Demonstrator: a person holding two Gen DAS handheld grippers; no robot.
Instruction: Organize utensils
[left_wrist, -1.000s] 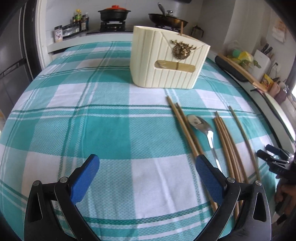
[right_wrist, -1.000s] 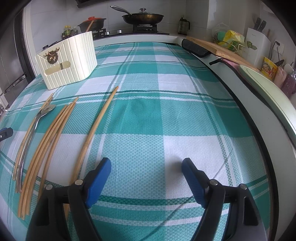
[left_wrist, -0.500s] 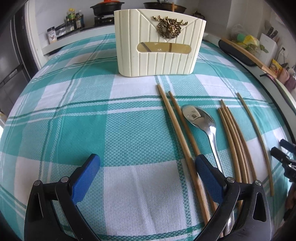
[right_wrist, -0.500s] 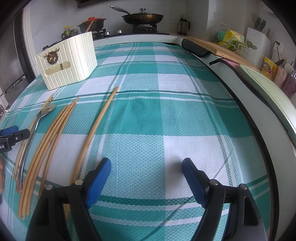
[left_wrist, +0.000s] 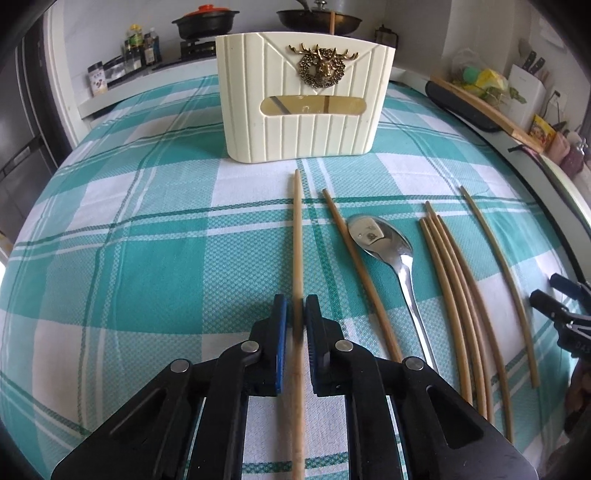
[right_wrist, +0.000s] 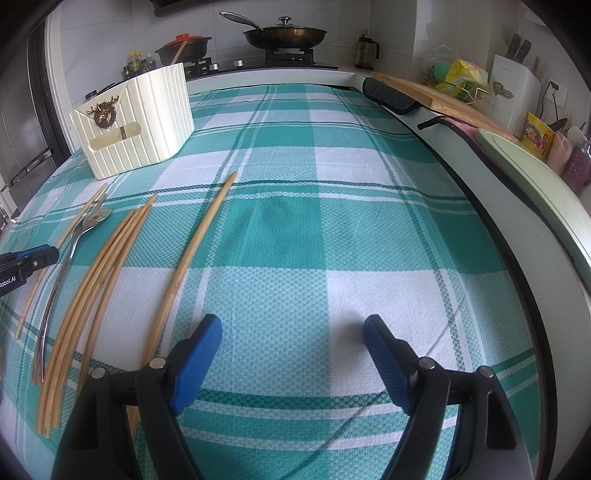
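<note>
Already a single chopstick (left_wrist: 297, 236) on the desk (left_wrist: 155, 266), before the cream utensil holder (left_wrist: 304, 96), is pinched by the just-closed left tool (left_wrist: 294, 317). Since it is gripped toward its near end, it could pivot or slip when lifted, while the right tool (right_wrist: 291, 334) is held spread and empty.

Teal-white checked tablecloth (left_wrist: 147, 258); cream holder (left_wrist: 306, 99).

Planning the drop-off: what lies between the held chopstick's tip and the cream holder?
Only bare checked cloth, in the left wrist view: the chopstick in the left gripper ends just short of the holder.
</note>
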